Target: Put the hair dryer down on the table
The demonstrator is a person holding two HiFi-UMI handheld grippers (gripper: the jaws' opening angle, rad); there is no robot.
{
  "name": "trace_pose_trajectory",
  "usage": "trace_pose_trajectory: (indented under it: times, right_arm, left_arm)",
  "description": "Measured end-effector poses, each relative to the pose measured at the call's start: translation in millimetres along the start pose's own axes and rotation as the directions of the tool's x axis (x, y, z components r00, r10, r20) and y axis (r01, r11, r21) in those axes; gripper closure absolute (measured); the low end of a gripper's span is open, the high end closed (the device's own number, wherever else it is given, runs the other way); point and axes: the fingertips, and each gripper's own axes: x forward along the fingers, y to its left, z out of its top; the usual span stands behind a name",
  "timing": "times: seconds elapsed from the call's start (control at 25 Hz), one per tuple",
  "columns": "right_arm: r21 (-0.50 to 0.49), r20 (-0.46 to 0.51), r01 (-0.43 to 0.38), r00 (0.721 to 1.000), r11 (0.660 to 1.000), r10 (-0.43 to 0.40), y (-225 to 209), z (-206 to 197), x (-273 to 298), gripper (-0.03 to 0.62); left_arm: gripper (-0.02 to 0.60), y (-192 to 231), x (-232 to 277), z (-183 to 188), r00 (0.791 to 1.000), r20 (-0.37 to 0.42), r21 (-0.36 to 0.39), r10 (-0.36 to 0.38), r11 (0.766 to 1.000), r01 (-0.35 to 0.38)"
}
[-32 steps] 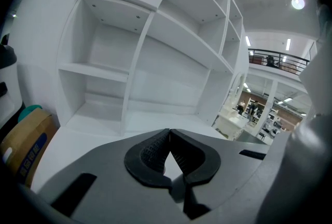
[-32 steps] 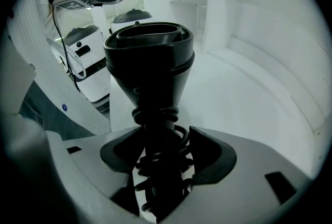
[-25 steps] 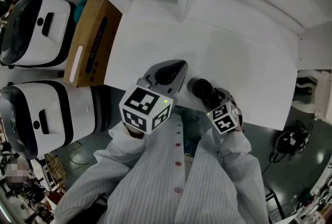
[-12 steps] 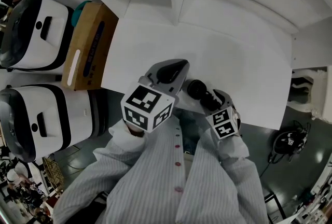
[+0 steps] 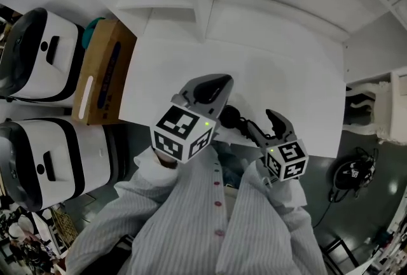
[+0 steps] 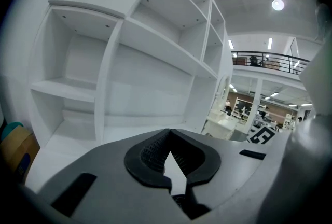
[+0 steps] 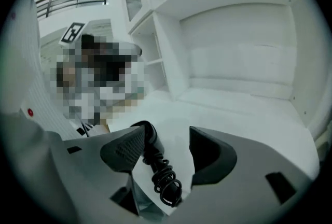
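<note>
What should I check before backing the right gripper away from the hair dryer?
1. Right gripper jaws apart: ok, wide open in the right gripper view.
2. Hair dryer down on the table: ok, though it lies close to the front edge.
3. Dryer free of both pads: cannot tell. It sits right beside the pad at the left of the right gripper view.
4. Coiled cord clear of the retreat path: not ok. It lies between the jaws, towards the gripper body, and might snag.
5. Left gripper out of the way: ok, jaws shut with nothing between them.
</note>
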Motion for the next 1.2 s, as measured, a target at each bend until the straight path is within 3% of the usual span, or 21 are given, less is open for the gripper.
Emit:
trace_pose_trajectory:
  times: [0.24,0.52,0.72,0.96,1.2]
  right_arm:
    - [0.158,0.184,-0.059,0.982,0.986,0.029,3,54,-33,0.364]
    - [0.122,0.354,-0.13,0.932,0.984,0.079,20,122,-65,0.366]
    - [0.128,0.481,-0.13,0.875,0.983,0.053,26,159,-89,0.551]
    - [0.076,0.516,-0.137,0.853,0.988,0.078,41,185,-103,0.58]
    - [0.059,0.491,-0.12,0.868,0.991,0.076,47,192,-99,0.582]
  left_arm:
    - [0.571,-21,7,21,0.998,0.041,0.039,-0.05,0.998,0.048]
    - [0.571,-42,9,39,0.991,0.081,0.087,-0.105,0.991,0.098]
    - [0.571,-46,5,52,0.987,0.111,0.112,-0.114,0.989,0.101]
    - [0.571,-44,1,58,0.987,0.12,0.131,-0.109,0.987,0.093]
    - [0.571,-42,-1,55,0.989,0.108,0.135,-0.104,0.987,0.09]
